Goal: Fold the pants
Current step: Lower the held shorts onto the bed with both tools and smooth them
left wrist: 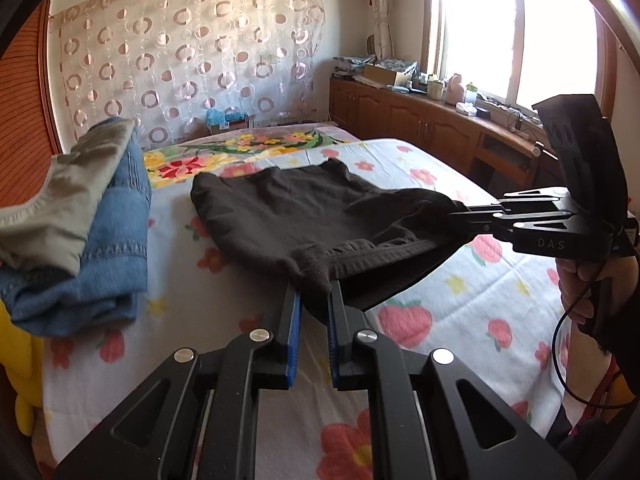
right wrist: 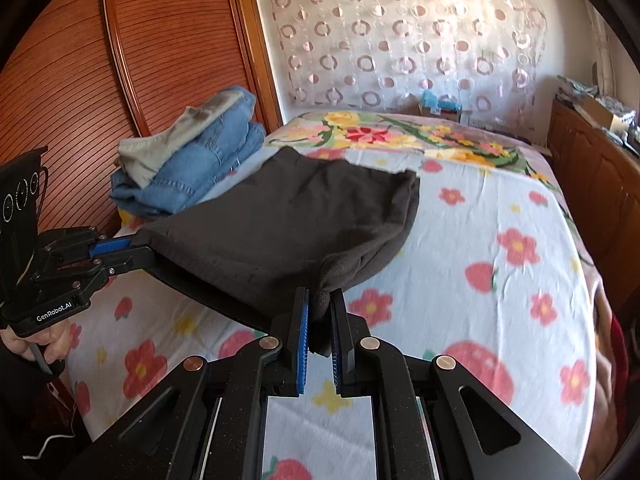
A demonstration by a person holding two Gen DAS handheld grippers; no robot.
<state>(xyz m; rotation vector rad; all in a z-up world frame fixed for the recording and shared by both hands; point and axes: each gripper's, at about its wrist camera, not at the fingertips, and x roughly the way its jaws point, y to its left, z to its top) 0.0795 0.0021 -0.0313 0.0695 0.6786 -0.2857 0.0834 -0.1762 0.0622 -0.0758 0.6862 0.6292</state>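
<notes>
The dark brown pants [left wrist: 304,216] lie partly folded on the flowered bed, their near edge lifted off the sheet. My left gripper [left wrist: 314,300] is shut on the near left corner of the pants. My right gripper [right wrist: 320,312] is shut on the near right corner; it also shows in the left wrist view [left wrist: 464,218], pinching the cloth from the right. The left gripper shows in the right wrist view [right wrist: 136,250] at the left. The pants [right wrist: 296,216] stretch between both grippers, their far part resting on the bed.
A stack of folded blue jeans [left wrist: 108,248] with a beige garment [left wrist: 68,196] on top sits at the bed's left side by the wooden wardrobe [right wrist: 120,60]. Wooden cabinets [left wrist: 420,120] with clutter run along the right under the window. The flowered sheet [right wrist: 480,240] spreads right.
</notes>
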